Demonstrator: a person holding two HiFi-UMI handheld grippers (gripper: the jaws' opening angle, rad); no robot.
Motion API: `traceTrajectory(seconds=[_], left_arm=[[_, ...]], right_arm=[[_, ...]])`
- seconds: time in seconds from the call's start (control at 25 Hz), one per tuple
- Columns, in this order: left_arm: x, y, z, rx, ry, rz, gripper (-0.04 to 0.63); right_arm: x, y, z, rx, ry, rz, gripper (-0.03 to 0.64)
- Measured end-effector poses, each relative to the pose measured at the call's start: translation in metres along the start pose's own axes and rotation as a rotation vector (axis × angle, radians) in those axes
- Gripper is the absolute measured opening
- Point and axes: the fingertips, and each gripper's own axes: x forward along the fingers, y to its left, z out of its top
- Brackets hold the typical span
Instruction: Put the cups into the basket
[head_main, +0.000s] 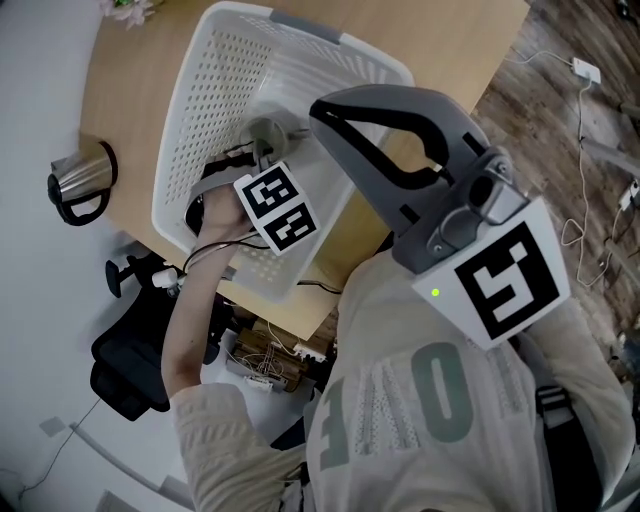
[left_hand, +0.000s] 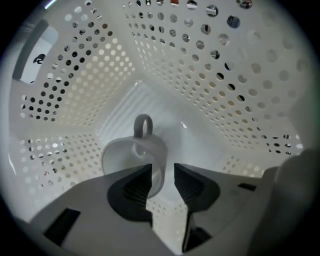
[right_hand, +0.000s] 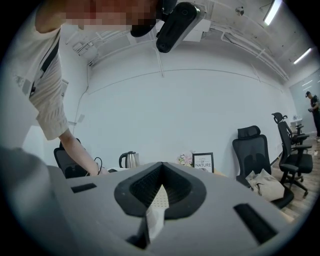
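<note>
A white cup (left_hand: 131, 155) lies on its side on the floor of the white perforated basket (left_hand: 225, 100), handle pointing away from me. My left gripper (left_hand: 162, 167) reaches steeply down into the basket and stands open. Its left pad overlaps the cup's rim in this view, and a clear gap shows between the pads. In the head view the basket (head_main: 180, 130) sits on the wooden table with the left gripper's marker cube (head_main: 280, 208) over it. My right gripper (right_hand: 161, 165) is held level above the basket's near side (head_main: 320, 108), its tips meeting, nothing held.
A steel kettle (head_main: 80, 180) stands at the table's left end and shows again in the right gripper view (right_hand: 129, 159) beside a framed print (right_hand: 202, 161). Black office chairs (head_main: 130, 370) (right_hand: 255, 150) stand around. Cables (head_main: 580, 70) lie on the wooden floor.
</note>
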Motion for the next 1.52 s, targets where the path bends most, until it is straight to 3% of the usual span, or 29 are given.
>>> traceTrajectory(seconds=[0.32, 0.48, 0.52, 0.64, 0.76, 0.88, 0.96, 1.0, 1.08, 1.2, 1.32, 1.52], left_arm=[[-0.058, 0.01, 0.001, -0.125, -0.122, 0.127, 0.141], [-0.115, 0.03, 0.004, -0.283, -0.281, 0.274, 0.139], [-0.133, 0.038, 0.002, -0.341, -0.34, 0.329, 0.13], [-0.191, 0.054, -0.008, -0.533, -0.558, 0.514, 0.016], [-0.255, 0.054, -0.027, -0.774, -0.81, 0.707, 0.011], [-0.318, 0.049, -0.057, -1.083, -1.098, 0.955, 0.009], [-0.338, 0.03, -0.073, -1.261, -1.229, 1.038, 0.009], [-0.343, 0.018, -0.077, -1.31, -1.268, 1.065, 0.011], [-0.347, 0.0, -0.082, -1.352, -1.307, 1.118, 0.009], [-0.348, -0.011, -0.083, -1.369, -1.286, 1.185, 0.01], [-0.345, -0.013, -0.088, -1.393, -1.25, 1.203, 0.009], [-0.347, -0.016, -0.102, -1.416, -1.267, 1.257, 0.009]], right_arm=[[-0.013, 0.024, 0.033, -0.072, -0.043, 0.031, -0.003], [-0.011, 0.037, 0.055, -0.142, -0.075, 0.081, -0.003], [-0.008, 0.041, 0.06, -0.16, -0.085, 0.093, -0.003], [0.0, 0.058, 0.075, -0.193, -0.121, 0.116, -0.003], [0.003, 0.073, 0.085, -0.204, -0.156, 0.135, -0.003], [0.01, 0.078, 0.092, -0.224, -0.183, 0.158, -0.003], [0.014, 0.084, 0.09, -0.234, -0.181, 0.169, -0.003], [0.016, 0.089, 0.087, -0.238, -0.172, 0.175, -0.003], [0.02, 0.099, 0.079, -0.245, -0.148, 0.191, -0.003], [0.024, 0.11, 0.071, -0.251, -0.121, 0.225, -0.003], [0.025, 0.115, 0.069, -0.265, -0.116, 0.246, -0.003], [0.023, 0.114, 0.063, -0.27, -0.101, 0.239, -0.003]])
